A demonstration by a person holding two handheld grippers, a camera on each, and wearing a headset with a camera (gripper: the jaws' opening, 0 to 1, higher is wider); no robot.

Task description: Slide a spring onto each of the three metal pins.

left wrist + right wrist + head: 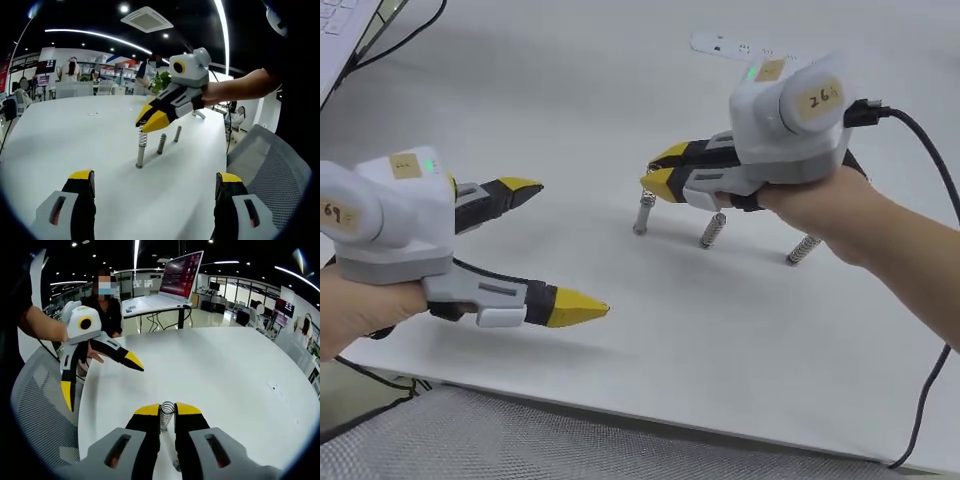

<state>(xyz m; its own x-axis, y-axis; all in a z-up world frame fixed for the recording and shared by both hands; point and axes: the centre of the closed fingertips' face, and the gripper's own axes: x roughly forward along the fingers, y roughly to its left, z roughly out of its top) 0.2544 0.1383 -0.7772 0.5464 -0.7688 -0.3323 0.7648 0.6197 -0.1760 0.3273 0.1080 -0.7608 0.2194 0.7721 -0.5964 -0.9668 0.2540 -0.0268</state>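
While you held the right gripper [658, 172] in the upper right of the head view, its fingers [150, 426] were clamped on the top of a spring [167, 414]. That spring sat on the upper part of the leftmost pin [643, 213]. The lower part of that pin was bare, and it stood upright on the white desk [620, 90]. To its right in that view, the middle pin [712, 229] and the right pin [803, 249] were each wrapped in a spring along their length. Your left gripper [568, 248] was at the lower left of the head view, well apart from the pins, with its fingers spread wide. A mesh chair seat [520, 440] showed along the bottom edge of the frame.
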